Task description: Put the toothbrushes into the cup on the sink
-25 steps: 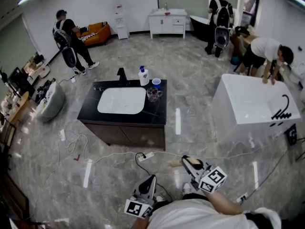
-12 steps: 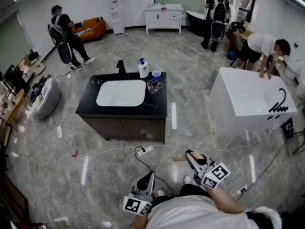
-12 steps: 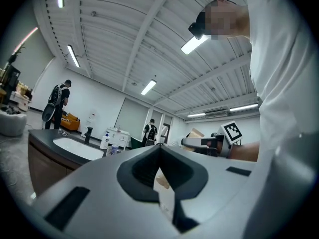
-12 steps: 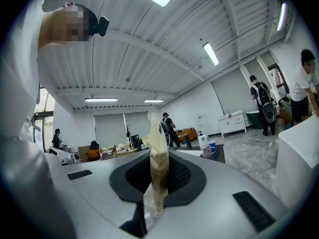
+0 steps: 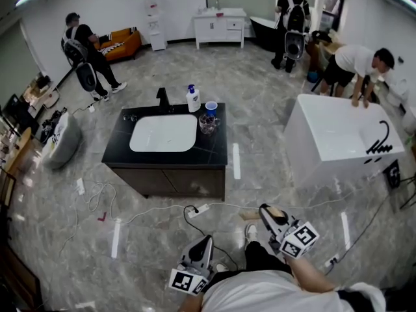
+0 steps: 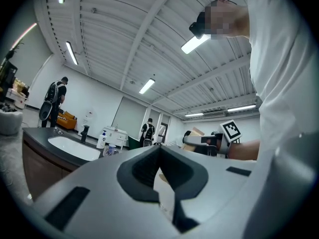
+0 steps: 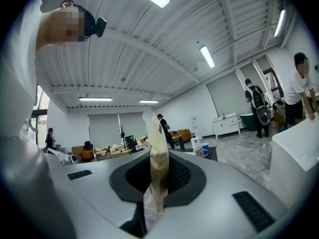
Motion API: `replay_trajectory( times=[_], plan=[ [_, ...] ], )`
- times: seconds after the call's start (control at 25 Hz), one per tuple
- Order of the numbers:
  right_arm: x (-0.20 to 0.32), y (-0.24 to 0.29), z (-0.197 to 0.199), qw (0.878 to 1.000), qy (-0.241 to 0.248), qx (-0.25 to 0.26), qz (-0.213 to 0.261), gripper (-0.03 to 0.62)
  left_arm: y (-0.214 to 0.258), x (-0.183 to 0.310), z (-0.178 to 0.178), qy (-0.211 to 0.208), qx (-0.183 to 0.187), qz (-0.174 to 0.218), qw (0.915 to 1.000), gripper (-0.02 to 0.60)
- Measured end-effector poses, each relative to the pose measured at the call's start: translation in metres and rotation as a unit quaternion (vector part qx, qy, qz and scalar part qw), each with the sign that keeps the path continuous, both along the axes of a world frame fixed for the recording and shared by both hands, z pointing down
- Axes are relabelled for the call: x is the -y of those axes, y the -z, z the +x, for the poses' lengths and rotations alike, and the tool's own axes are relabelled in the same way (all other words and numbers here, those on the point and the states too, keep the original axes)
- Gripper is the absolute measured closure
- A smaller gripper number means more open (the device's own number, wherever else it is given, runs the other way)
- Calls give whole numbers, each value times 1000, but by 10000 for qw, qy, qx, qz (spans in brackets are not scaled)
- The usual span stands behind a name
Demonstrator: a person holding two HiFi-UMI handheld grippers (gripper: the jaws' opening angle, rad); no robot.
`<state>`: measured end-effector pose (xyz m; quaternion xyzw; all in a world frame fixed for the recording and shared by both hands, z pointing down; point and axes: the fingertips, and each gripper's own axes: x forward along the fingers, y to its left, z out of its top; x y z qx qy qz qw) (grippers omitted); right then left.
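Fingers point(image 7: 219, 203) of the right gripper point(image 5: 265, 209): clenched on a tan, flat, tapered packet point(image 7: 158, 148). The packet stands upright out of the seam between them; what it contains cannot be made out.

Fingers point(image 6: 89, 183) of the left gripper point(image 5: 206, 241): drawn together, with nothing identifiable between them.

Both grippers are held close in front of the person in a white shirt point(image 5: 260, 294), over the grey marbled floor point(image 5: 273, 83).

Sink: a black-topped cabinet point(image 5: 214, 151) with a white rounded basin point(image 5: 163, 133), well apart from both grippers.

Near the far right corner of the top:
- small blue cup point(image 5: 211, 107)
- clear glass mug point(image 5: 208, 123), just in front of the blue cup
- white pump bottle with a blue head point(image 5: 192, 100), beside the cup
- black tap point(image 5: 162, 97), behind the basin

Which of the two vessels is the task's cup cannot be told.
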<state>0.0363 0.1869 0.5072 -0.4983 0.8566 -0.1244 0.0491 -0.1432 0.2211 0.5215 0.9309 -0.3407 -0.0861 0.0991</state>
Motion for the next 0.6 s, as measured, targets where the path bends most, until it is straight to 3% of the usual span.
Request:
replay_trajectory(
  times=[0.28, 0.6],
  plan=[
    [56, -6, 46, 9999, 46, 145, 24, 543, -2, 48, 37, 167, 36, -137, 9998, 583],
    [147, -9, 95, 9979, 501, 409, 56, 543, 14, 153, 90, 568, 238, -80, 9981, 583]
  ],
)
